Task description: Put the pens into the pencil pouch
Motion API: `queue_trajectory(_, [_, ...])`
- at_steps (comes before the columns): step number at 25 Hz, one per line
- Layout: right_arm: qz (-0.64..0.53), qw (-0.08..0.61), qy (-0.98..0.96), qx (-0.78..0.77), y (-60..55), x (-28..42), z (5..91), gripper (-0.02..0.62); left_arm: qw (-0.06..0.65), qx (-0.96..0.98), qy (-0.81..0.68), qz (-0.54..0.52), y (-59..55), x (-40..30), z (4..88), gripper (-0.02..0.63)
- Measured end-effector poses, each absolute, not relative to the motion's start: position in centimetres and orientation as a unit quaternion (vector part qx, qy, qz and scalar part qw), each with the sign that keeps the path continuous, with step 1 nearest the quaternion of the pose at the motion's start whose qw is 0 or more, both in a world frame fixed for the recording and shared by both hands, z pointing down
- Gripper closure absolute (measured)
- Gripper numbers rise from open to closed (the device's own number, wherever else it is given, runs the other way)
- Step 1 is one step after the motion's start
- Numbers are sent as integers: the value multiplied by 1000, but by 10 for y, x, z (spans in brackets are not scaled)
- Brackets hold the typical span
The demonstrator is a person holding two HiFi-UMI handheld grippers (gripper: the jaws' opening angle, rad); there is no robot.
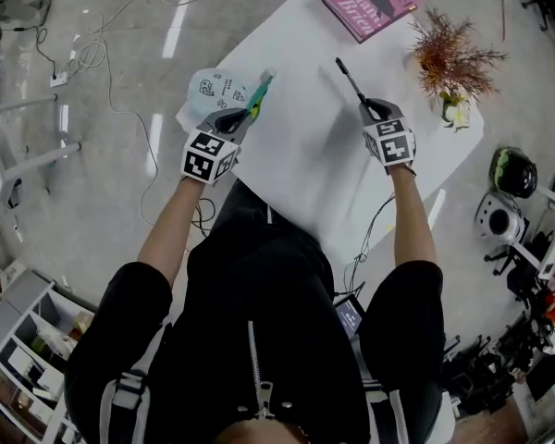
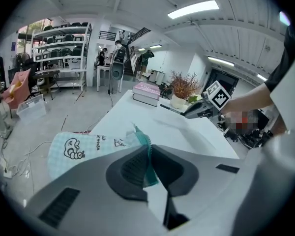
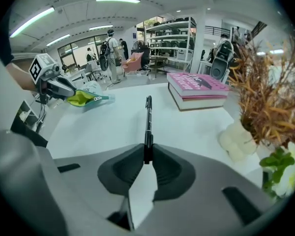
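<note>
A pale checked pencil pouch with a teal zipper edge lies at the white table's left edge. My left gripper is shut on that teal edge; the pouch body hangs to the left of the jaws. My right gripper is shut on a black pen, which sticks out ahead of the jaws over the table. In the right gripper view the pen runs straight away from the pads, and the left gripper with the pouch shows at far left.
A pink book lies at the table's far end, and a dried-plant arrangement in a white vase stands at the right. Cables trail on the floor to the left. Shelving and chairs stand in the room beyond.
</note>
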State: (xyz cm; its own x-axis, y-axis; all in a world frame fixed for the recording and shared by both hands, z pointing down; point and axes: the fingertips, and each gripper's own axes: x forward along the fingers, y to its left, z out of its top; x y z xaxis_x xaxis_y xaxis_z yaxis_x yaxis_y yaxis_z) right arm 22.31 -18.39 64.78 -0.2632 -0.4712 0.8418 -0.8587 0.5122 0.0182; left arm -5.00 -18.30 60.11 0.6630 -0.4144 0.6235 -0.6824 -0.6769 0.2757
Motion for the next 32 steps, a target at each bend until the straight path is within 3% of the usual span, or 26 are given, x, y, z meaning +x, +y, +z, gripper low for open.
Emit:
queue_trajectory(17, [231, 425, -773, 410, -99, 208, 622, 530, 239, 872, -327, 275, -157, -52, 605, 565])
queue_trajectory(32, [224, 447, -818, 282, -80, 116, 626, 529, 237, 875, -327, 267, -155, -56, 600, 565])
